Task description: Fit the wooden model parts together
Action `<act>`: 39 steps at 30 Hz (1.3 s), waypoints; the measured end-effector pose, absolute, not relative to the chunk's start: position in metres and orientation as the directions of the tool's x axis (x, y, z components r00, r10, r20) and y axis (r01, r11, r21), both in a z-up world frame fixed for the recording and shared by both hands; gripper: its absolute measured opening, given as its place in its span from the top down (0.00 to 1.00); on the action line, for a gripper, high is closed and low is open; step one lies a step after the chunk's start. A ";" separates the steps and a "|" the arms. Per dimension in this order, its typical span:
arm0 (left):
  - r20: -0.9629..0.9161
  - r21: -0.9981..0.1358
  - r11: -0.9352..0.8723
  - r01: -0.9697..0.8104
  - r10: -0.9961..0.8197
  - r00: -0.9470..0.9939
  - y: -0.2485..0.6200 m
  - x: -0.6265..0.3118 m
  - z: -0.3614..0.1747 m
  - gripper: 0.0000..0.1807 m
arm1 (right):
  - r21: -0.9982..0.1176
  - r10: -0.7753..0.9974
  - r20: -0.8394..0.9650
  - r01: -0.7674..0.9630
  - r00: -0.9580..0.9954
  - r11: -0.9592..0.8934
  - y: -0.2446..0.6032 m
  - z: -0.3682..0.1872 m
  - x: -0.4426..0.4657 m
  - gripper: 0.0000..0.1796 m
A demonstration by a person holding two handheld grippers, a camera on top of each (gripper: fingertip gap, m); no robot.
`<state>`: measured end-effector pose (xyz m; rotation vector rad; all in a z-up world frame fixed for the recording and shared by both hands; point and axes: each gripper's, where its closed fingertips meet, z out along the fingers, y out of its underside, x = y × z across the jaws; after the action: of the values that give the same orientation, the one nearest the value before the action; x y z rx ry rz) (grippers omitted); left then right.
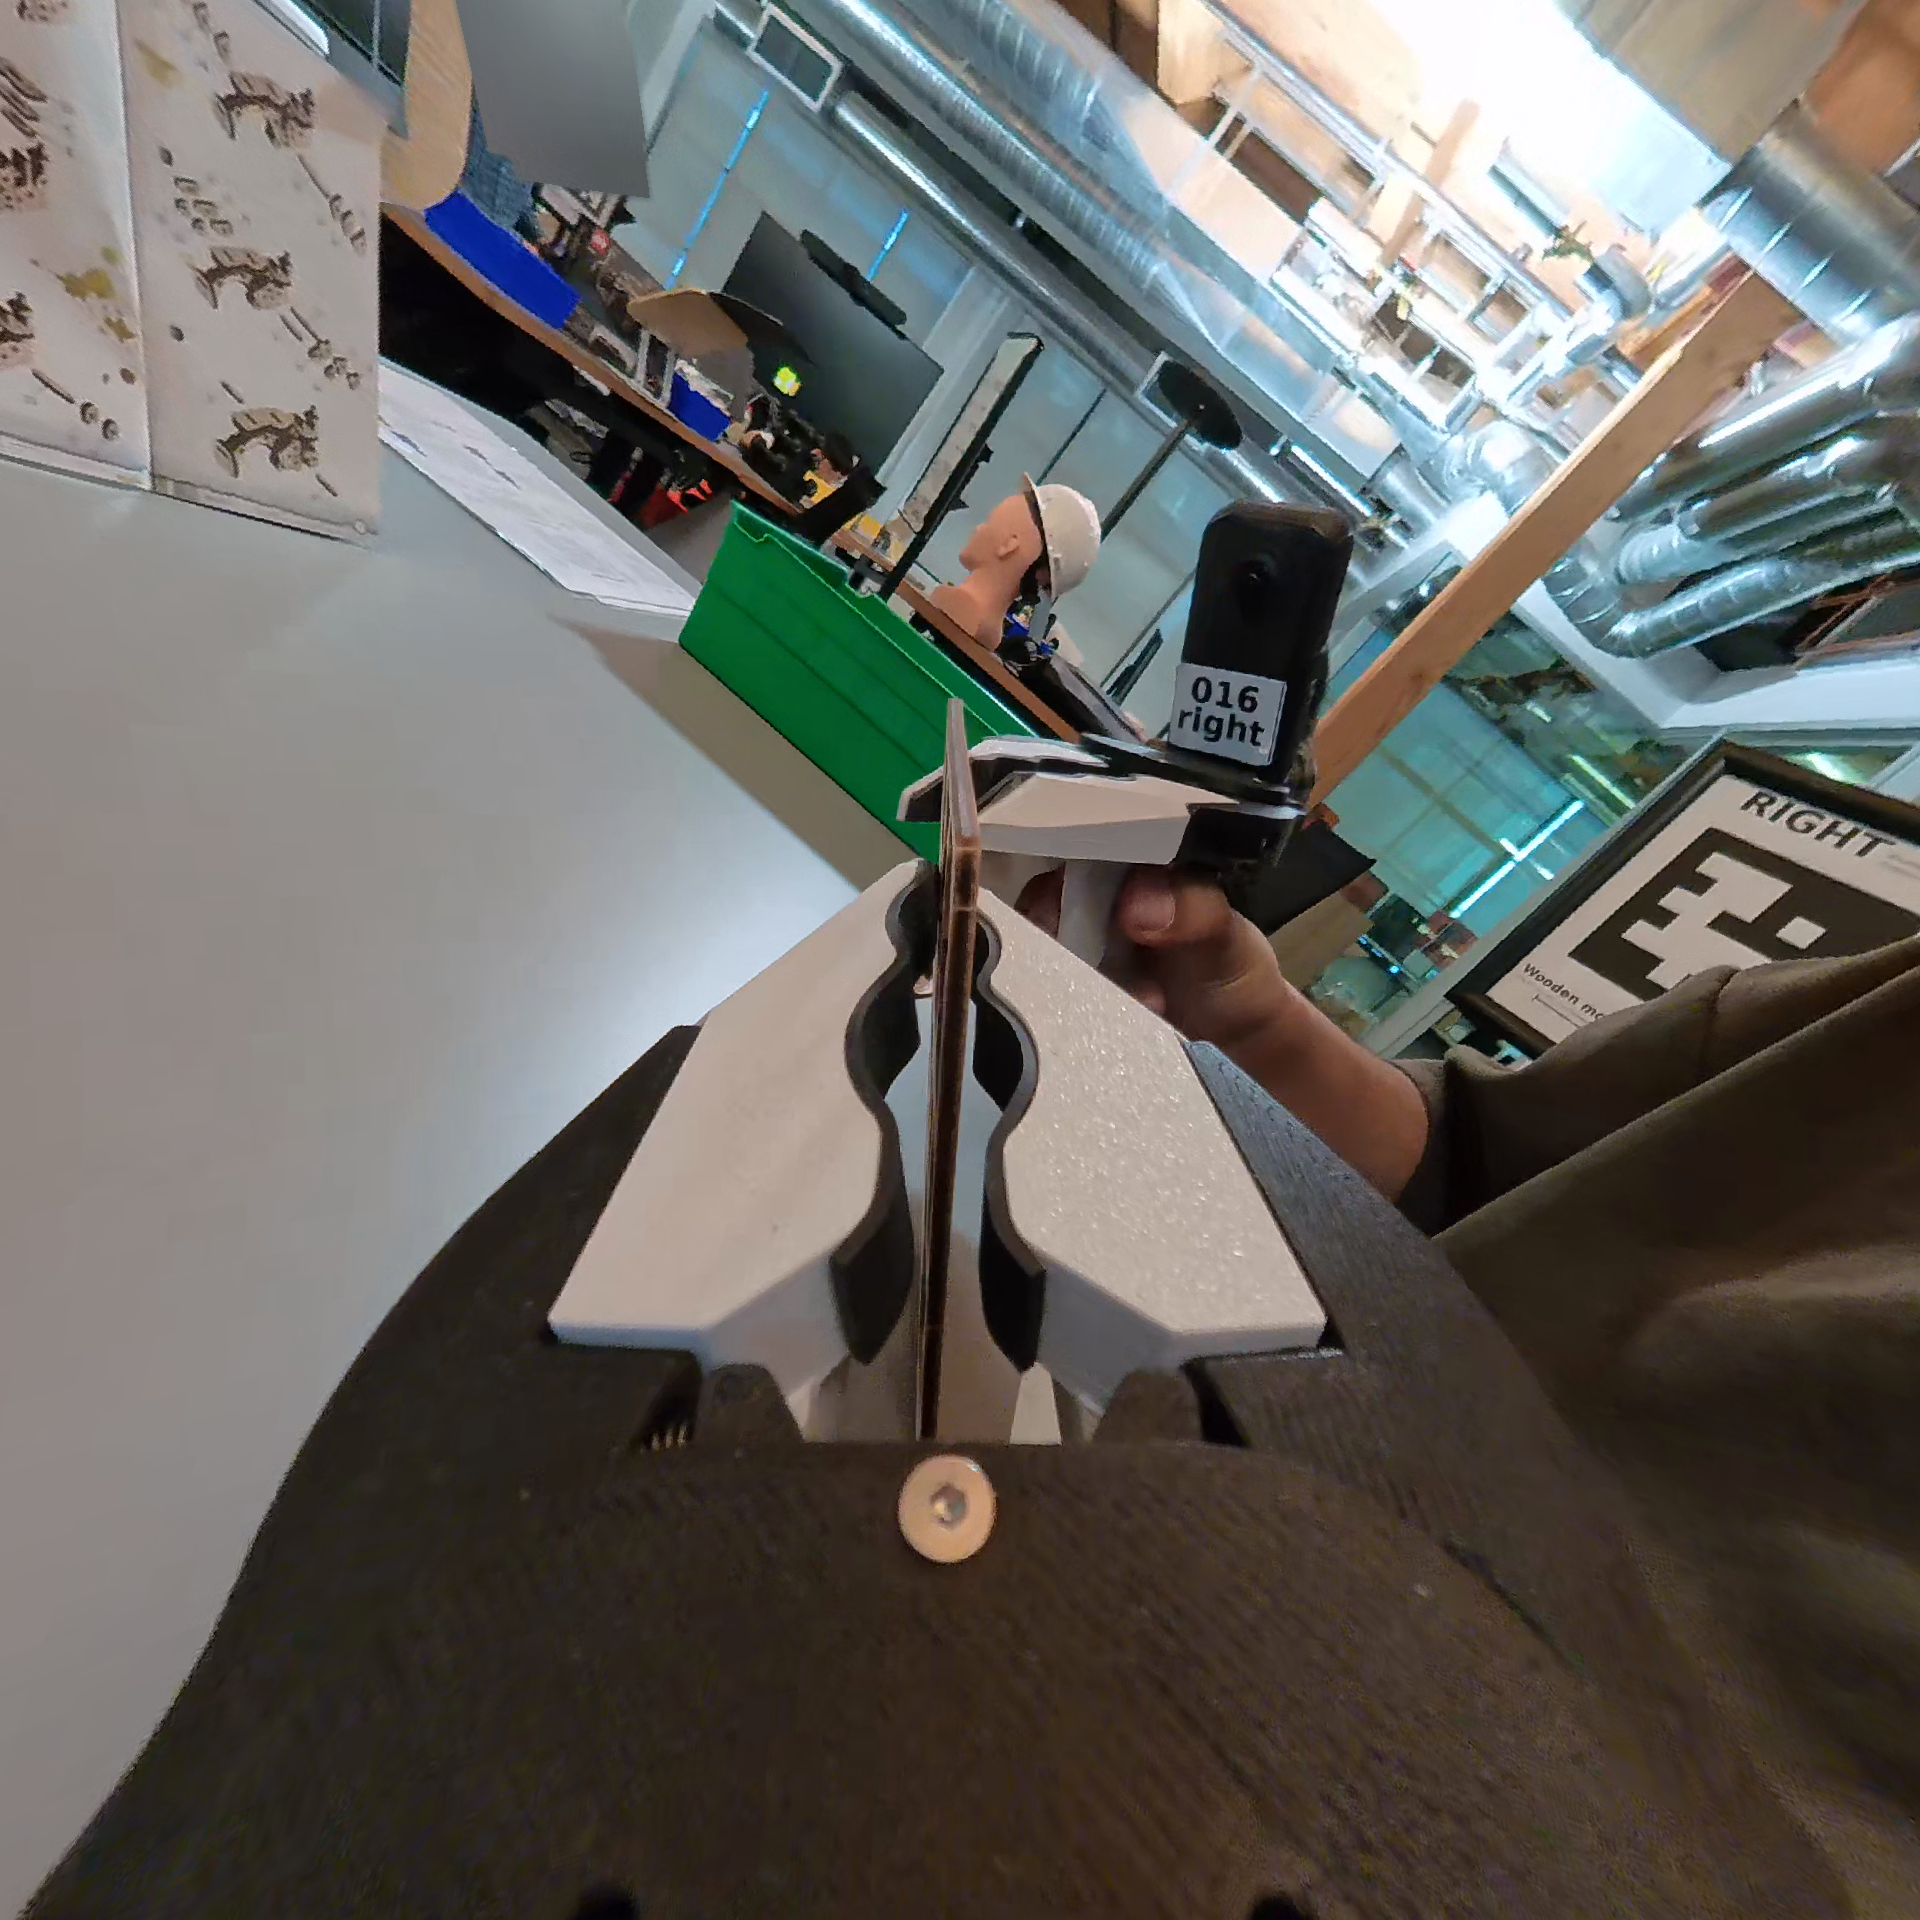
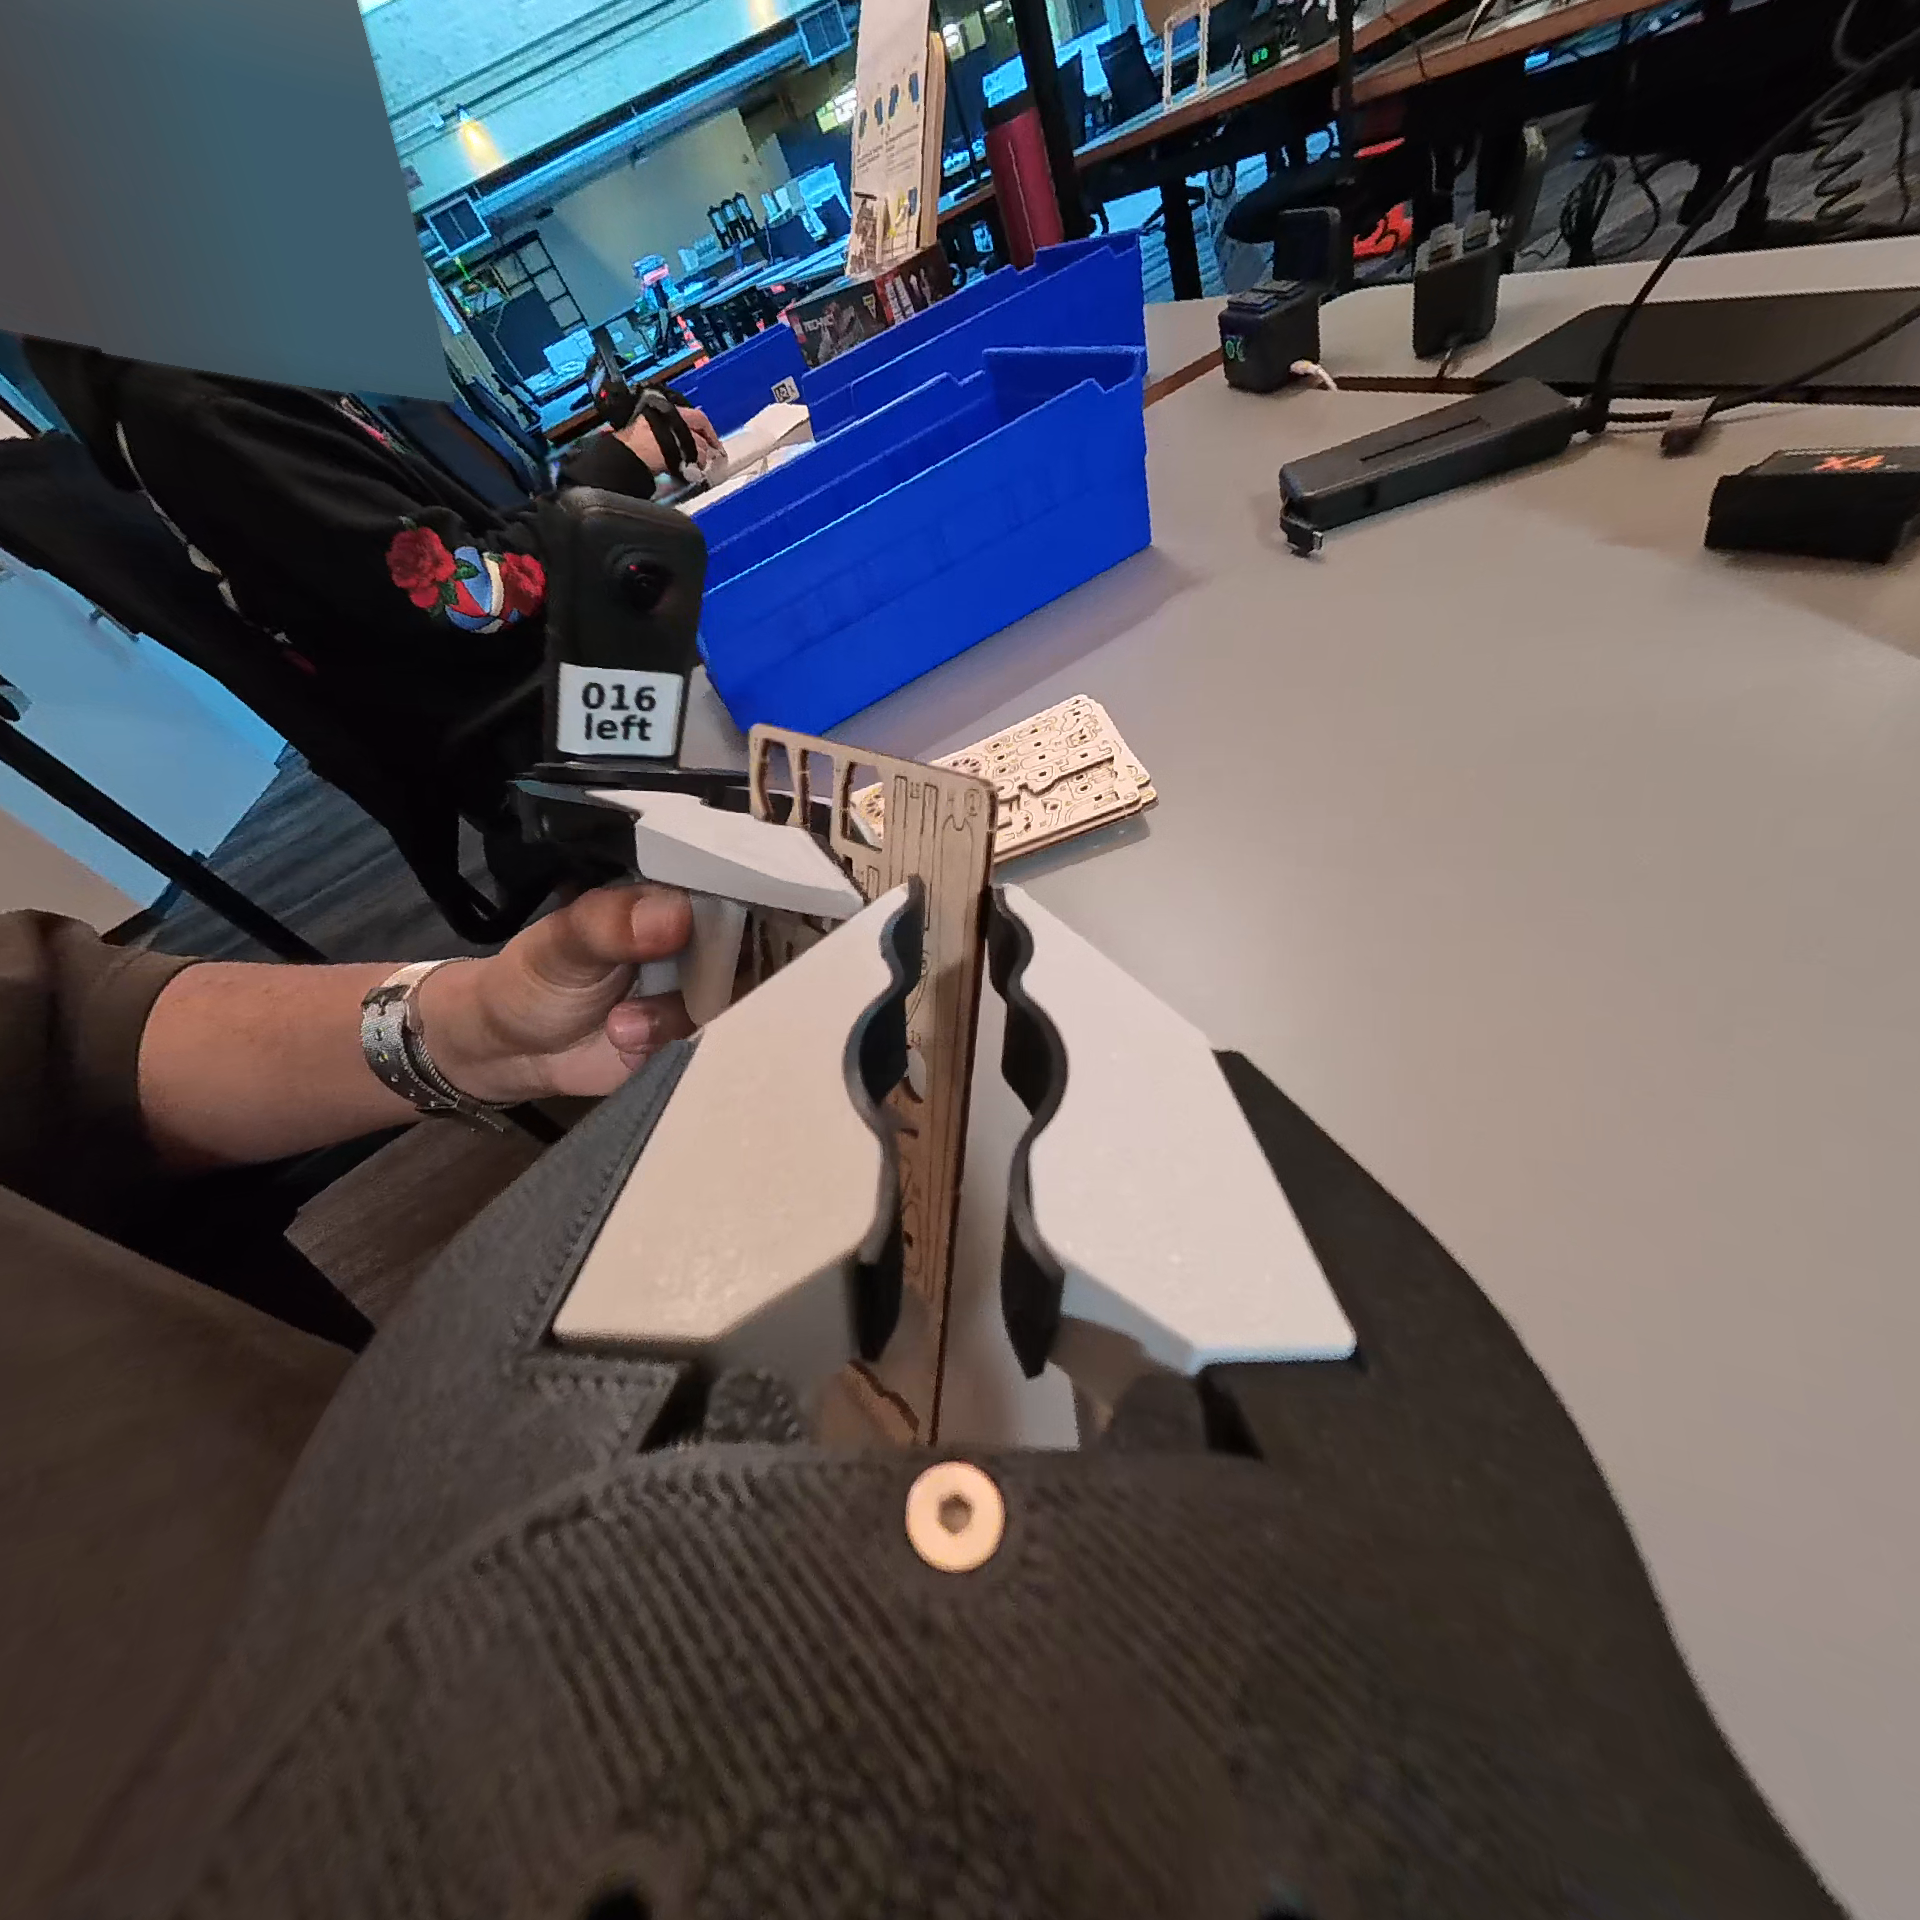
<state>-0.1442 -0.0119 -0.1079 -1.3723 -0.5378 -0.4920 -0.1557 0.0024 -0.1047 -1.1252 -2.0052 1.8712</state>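
The wooden sheet (image 2: 940, 997) stood edge-on at frame centre, clamped by both the right gripper (image 2: 951, 914) and left gripper (image 1: 951, 904), its long axis running along each gripper's fingers.

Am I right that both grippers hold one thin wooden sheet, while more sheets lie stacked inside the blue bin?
Not quite. Both the left gripper and right gripper do clamp the wooden sheet, but the right wrist view shows the spare sheets stacked on the grey table, beside the blue bin.
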 end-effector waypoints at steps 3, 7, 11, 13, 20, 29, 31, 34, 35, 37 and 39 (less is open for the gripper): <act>0.606 -0.789 0.132 0.600 0.002 0.796 -0.011 -0.143 -0.107 1.00 | -0.919 0.625 -0.339 0.390 -0.703 -0.060 0.003 -0.105 -0.155 0.94; 0.616 -0.781 0.136 0.610 0.008 0.787 -0.010 -0.142 -0.107 1.00 | -0.934 0.656 -0.293 0.356 -0.695 -0.040 0.004 -0.105 -0.156 0.95; 0.580 -0.811 0.120 0.573 0.032 0.814 -0.010 -0.142 -0.107 1.00 | -0.932 0.657 -0.296 0.360 -0.694 -0.040 0.004 -0.105 -0.156 0.95; 0.580 -0.810 0.123 0.573 0.026 0.814 -0.011 -0.143 -0.106 1.00 | -0.929 0.651 -0.309 0.366 -0.693 -0.052 0.004 -0.104 -0.156 0.95; 0.606 -0.788 0.137 0.600 0.003 0.796 -0.012 -0.144 -0.106 1.00 | -0.929 0.634 -0.323 0.362 -0.703 -0.073 0.003 -0.096 -0.156 0.91; 0.602 -0.794 0.139 0.591 0.050 0.797 -0.013 -0.150 -0.109 1.00 | -0.989 0.678 0.077 0.032 -0.731 0.147 0.006 -0.071 -0.149 0.87; 0.573 -0.817 0.129 0.562 0.067 0.817 -0.012 -0.148 -0.109 1.00 | -0.969 0.665 0.167 0.004 -0.727 0.249 0.001 -0.077 -0.147 0.87; 0.528 -0.848 0.116 0.518 0.083 0.845 -0.010 -0.143 -0.106 1.00 | -0.947 0.670 0.231 -0.004 -0.705 0.322 -0.003 -0.086 -0.148 0.87; 0.514 -0.856 0.111 0.505 0.085 0.853 -0.010 -0.141 -0.105 1.00 | -0.943 0.677 0.246 -0.011 -0.693 0.332 -0.002 -0.086 -0.149 0.87; 0.493 -0.869 0.102 0.484 0.088 0.866 -0.009 -0.139 -0.104 1.00 | -0.943 0.694 0.268 -0.034 -0.668 0.331 0.001 -0.081 -0.151 0.87; 0.485 -0.873 0.100 0.477 0.084 0.870 -0.009 -0.138 -0.103 1.00 | -0.953 0.714 0.258 -0.048 -0.651 0.300 0.007 -0.073 -0.152 0.87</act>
<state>-0.1379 -0.0088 -0.1034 -1.4563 -0.4744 -0.3072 -0.1524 0.0068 -0.0726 -0.5937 -1.8825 1.4135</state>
